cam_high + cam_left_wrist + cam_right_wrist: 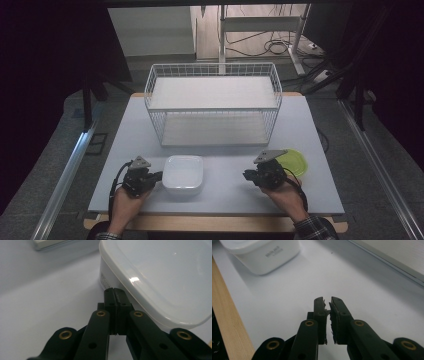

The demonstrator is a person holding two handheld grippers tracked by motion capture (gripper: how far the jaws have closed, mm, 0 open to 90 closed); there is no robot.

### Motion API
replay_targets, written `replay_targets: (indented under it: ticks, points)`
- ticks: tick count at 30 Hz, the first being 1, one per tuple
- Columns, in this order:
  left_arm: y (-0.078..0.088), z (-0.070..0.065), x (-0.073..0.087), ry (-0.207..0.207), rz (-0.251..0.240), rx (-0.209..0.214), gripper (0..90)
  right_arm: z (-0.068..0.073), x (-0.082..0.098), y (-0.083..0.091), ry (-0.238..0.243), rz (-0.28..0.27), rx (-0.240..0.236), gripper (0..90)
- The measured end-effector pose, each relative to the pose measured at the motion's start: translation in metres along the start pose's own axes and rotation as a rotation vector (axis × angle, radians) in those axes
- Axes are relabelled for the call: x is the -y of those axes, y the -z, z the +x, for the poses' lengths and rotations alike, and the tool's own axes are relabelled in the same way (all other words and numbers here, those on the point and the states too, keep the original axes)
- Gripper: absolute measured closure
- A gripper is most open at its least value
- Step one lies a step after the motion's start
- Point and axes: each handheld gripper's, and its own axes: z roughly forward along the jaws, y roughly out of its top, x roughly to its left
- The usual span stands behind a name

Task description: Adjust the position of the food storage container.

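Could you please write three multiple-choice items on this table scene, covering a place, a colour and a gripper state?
1. Where is the white lidded container?
A. inside the wire basket
B. on the table in front of the wire basket
C. on the floor

2. What colour is the round lid by the right gripper?
A. yellow-green
B. red
C. blue

3. How do the left gripper's jaws stand?
A. wide open
B. clamped on the lid
C. shut, empty

Answers: 1 B, it sits on the table nearer the person; 2 A, bright yellow-green; 3 C, the pads meet beside the container's wall.
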Motion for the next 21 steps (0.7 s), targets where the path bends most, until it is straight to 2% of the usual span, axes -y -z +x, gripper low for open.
replay_targets:
  ticks: [3,4,10,14,19,21]
  points:
    - [-0.008,-0.01,-0.005,-0.022,0.004,0.024,89.5,0.003,0.0,-0.002,0.007,0.002,-0.009,82.5]
    - [-0.013,-0.016,-0.009,-0.04,0.015,0.041,89.2,0.004,0.0,-0.004,0.008,0.007,-0.014,82.3]
    - [-0.027,-0.031,-0.02,-0.081,0.024,0.074,88.9,0.005,0.0,-0.006,0.012,0.014,-0.02,81.9]
    - [-0.041,-0.045,-0.03,-0.123,0.026,0.1,88.8,0.004,0.001,-0.005,0.007,0.016,-0.017,81.7]
    - [-0.049,-0.052,-0.035,-0.153,0.032,0.105,88.5,0.002,0.001,-0.005,0.006,0.022,-0.011,81.7]
    - [-0.046,-0.05,-0.035,-0.15,0.028,0.105,85.7,0.001,0.002,-0.004,0.009,0.021,-0.006,81.7]
